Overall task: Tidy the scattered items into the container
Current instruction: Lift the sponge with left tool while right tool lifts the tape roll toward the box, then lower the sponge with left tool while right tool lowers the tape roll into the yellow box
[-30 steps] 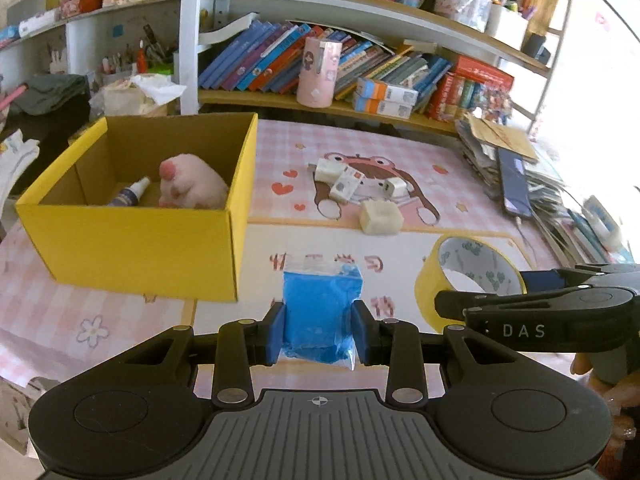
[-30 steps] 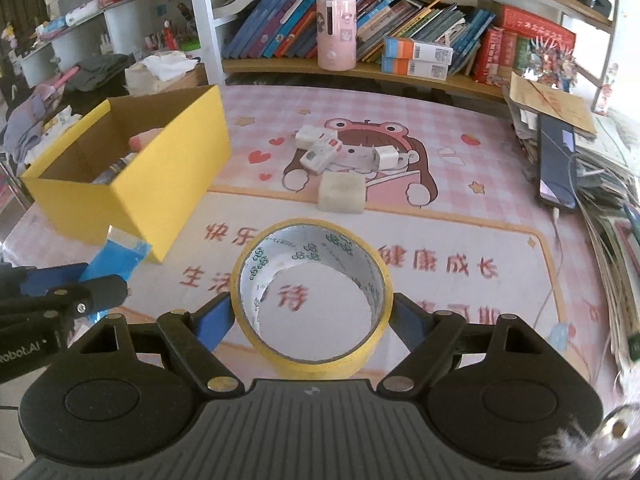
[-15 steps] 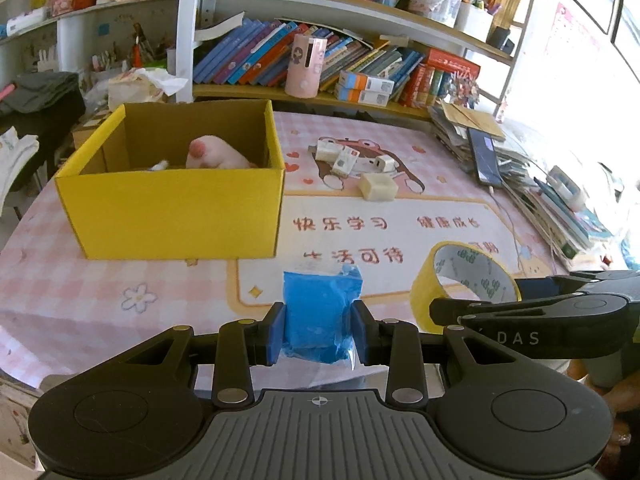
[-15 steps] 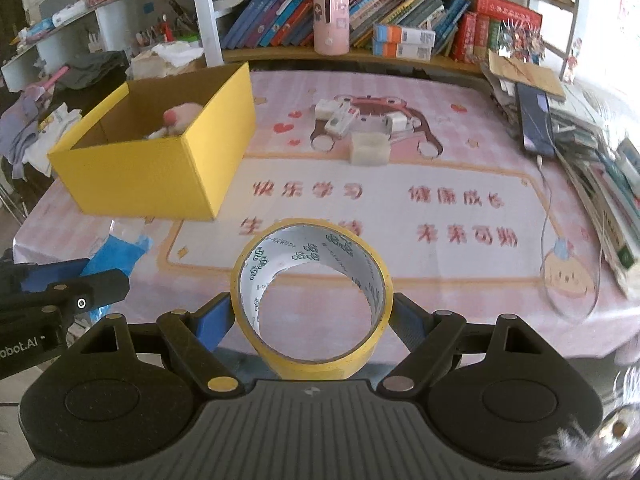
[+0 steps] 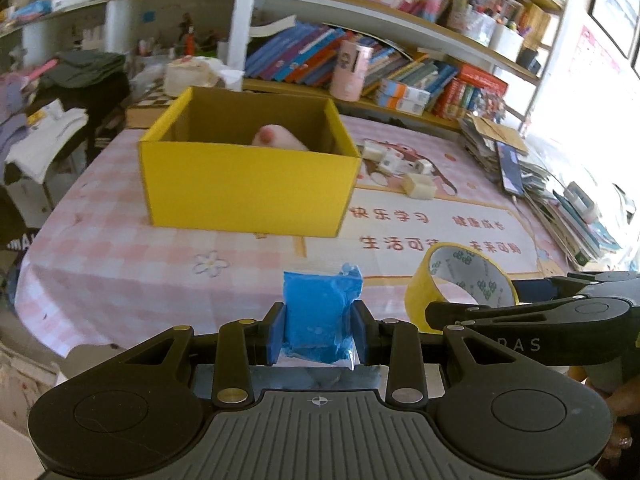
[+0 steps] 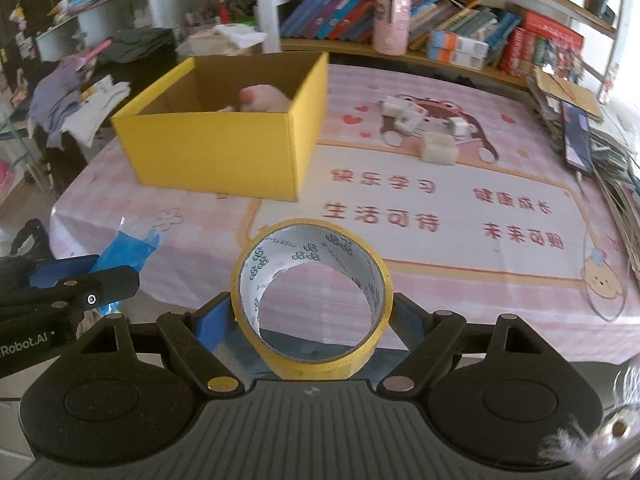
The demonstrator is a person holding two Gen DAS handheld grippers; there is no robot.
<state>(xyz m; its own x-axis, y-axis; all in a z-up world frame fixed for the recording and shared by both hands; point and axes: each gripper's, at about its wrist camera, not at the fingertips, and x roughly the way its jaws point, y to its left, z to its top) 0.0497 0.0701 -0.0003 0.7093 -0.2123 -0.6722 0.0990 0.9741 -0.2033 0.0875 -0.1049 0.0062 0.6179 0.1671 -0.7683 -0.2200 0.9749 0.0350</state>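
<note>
Both grippers loaded, held off the near edge of the counter [image 6: 460, 240], short of the box [image 5: 244, 188]. Left gripper [image 5: 319, 330]: jaws pinching the blue packet [image 5: 319, 312] by its lower half, top sticking up free, probably so it drops clean on release. Right gripper [image 6: 310, 322]: jaws spread wide and pressed on the outside of the tape roll [image 6: 312, 300], roll on edge with its bore facing the camera; an outside grip suits a rigid ring. The yellow box sits on the left part of the counter, open top, and holds a pink plush [image 6: 262, 100]; the rest of its floor is hidden behind the near wall. Still loose on the mat to the right of the box: a cluster of small white pieces [image 6: 404, 114] and a white block [image 6: 438, 148]. Judgement: two items in transit, both need carrying up and over the near wall before release; the loose white bits come after.
</note>
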